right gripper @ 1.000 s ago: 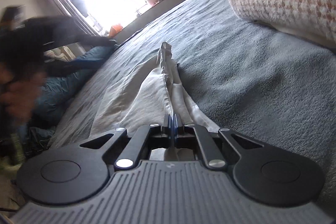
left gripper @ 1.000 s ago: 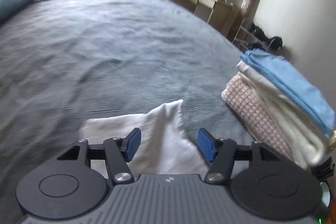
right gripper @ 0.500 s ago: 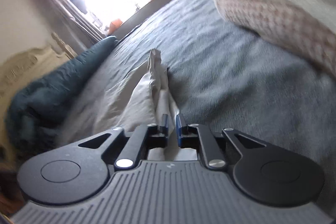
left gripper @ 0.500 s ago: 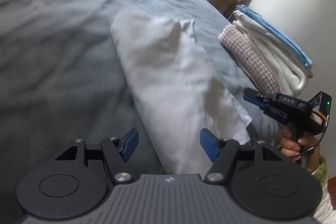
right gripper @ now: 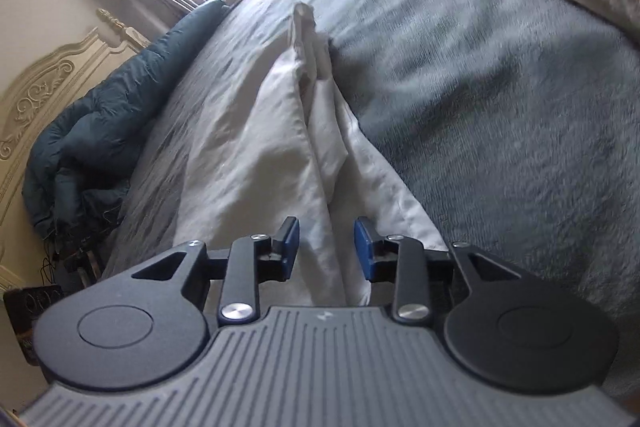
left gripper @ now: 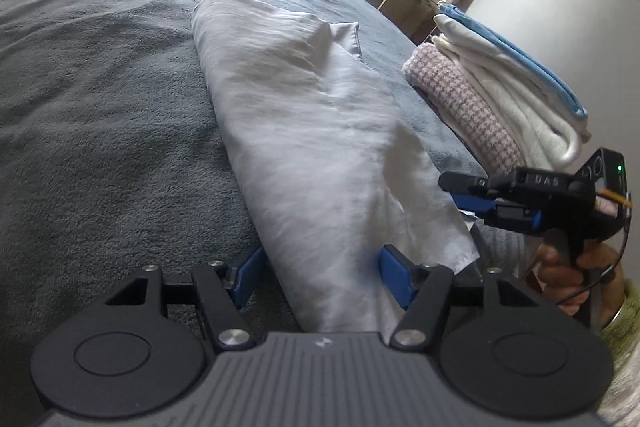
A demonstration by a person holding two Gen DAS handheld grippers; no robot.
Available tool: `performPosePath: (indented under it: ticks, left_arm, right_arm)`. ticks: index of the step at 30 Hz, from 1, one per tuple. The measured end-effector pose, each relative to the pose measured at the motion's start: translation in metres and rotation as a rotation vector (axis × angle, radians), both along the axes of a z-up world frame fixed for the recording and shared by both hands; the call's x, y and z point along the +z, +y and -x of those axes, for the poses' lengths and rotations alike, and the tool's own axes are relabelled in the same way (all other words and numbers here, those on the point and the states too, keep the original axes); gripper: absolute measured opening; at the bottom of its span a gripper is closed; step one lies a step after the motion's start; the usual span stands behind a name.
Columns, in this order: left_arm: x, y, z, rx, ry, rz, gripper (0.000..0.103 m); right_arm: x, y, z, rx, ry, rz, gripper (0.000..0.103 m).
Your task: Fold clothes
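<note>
Both grippers' open jaws straddle the folded white cloth point(left gripper: 312, 131) ends.

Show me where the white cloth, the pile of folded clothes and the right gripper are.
white cloth point(left gripper: 320, 147): left wrist view, middle of its top layer.
pile of folded clothes point(left gripper: 472, 99): left wrist view, pink knitted bottom item.
right gripper point(left gripper: 460, 191): left wrist view, between its fingertips.

Grey bed point(left gripper: 100, 115): white folded cloth point(left gripper: 320, 155), stack of folded clothes point(left gripper: 500, 99), teal duvet point(right gripper: 100, 119).
</note>
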State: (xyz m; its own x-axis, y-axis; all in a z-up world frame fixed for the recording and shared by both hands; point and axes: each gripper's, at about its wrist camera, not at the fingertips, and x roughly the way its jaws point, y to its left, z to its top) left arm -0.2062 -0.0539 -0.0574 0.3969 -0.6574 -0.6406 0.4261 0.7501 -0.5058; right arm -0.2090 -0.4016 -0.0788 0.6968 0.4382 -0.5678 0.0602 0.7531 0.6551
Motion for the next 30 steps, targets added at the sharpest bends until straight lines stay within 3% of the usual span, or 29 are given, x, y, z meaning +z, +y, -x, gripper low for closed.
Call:
performPosePath:
  ticks: [8, 9, 11, 13, 20, 30]
  left_arm:
    - [-0.007, 0.003, -0.004, -0.006, -0.001, 0.04, 0.062]
    - [-0.007, 0.004, -0.004, -0.007, 0.0, 0.046, 0.062]
    - [-0.008, 0.006, -0.005, -0.007, 0.004, 0.058, 0.063]
    - [-0.007, 0.006, -0.006, -0.008, 0.008, 0.063, 0.063]
    - [0.002, -0.002, -0.01, -0.013, 0.012, 0.055, 0.064]
    - [0.002, -0.02, -0.004, -0.029, -0.018, -0.026, 0.066]
  right_arm:
    - [-0.001, 0.026, -0.01, 0.09, 0.048, 0.065, 0.031]
    - [0.002, 0.03, -0.008, 0.105, 0.039, 0.092, 0.027]
    - [0.007, 0.038, -0.005, 0.127, 0.027, 0.143, 0.005]
    - [0.013, 0.039, -0.003, 0.123, 0.018, 0.163, 0.001]
    - [0.049, 0.025, 0.001, 0.094, -0.081, 0.272, 0.0]
    - [0.036, 0.016, -0.011, 0.107, -0.053, 0.382, 0.0]
